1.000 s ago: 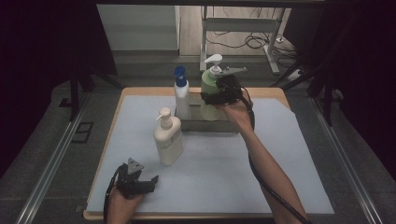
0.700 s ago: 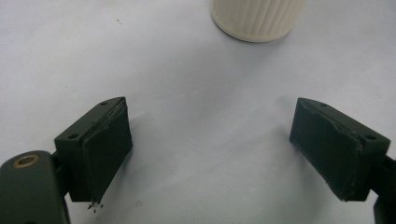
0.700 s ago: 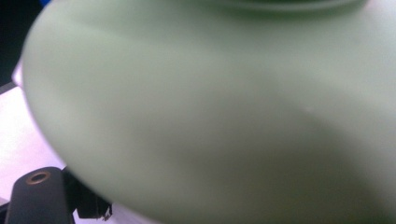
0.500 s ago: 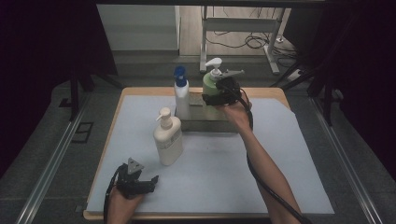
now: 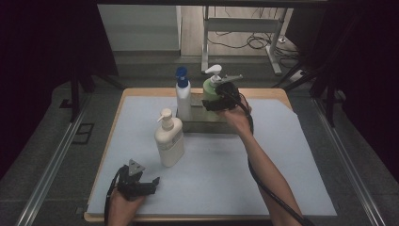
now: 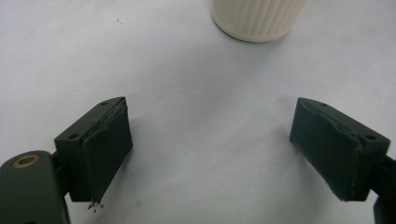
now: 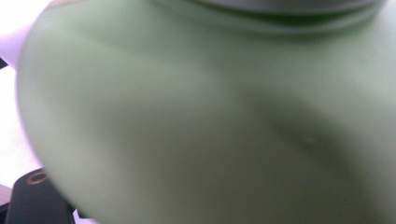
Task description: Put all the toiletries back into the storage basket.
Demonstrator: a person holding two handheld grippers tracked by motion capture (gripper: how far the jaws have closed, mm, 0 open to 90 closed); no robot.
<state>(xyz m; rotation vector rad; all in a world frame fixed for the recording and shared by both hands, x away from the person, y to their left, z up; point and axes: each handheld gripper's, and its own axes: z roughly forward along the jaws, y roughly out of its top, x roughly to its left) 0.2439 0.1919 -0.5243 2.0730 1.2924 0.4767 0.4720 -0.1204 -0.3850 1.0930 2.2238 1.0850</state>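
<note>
The right claw (image 5: pixel 212 101) is still pinching the green pump bottle (image 5: pixel 212 90), which is now sitting slightly lower in the grey tray (image 5: pixel 207 126) beside the blue-capped bottle (image 5: pixel 182 94). The left claw (image 5: pixel 146 184) is staying spread on the worktop (image 5: pixel 282 155) near the cream bottle (image 5: pixel 168 139).

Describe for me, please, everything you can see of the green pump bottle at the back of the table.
The green pump bottle stands upright in a shallow tray at the table's far edge, right of a white bottle with a blue cap. Its rounded body looks like matte pale-green plastic, topped by a white pump head. The right tongs are against its body; in the right gripper view its green surface is blurred and very close.
</note>
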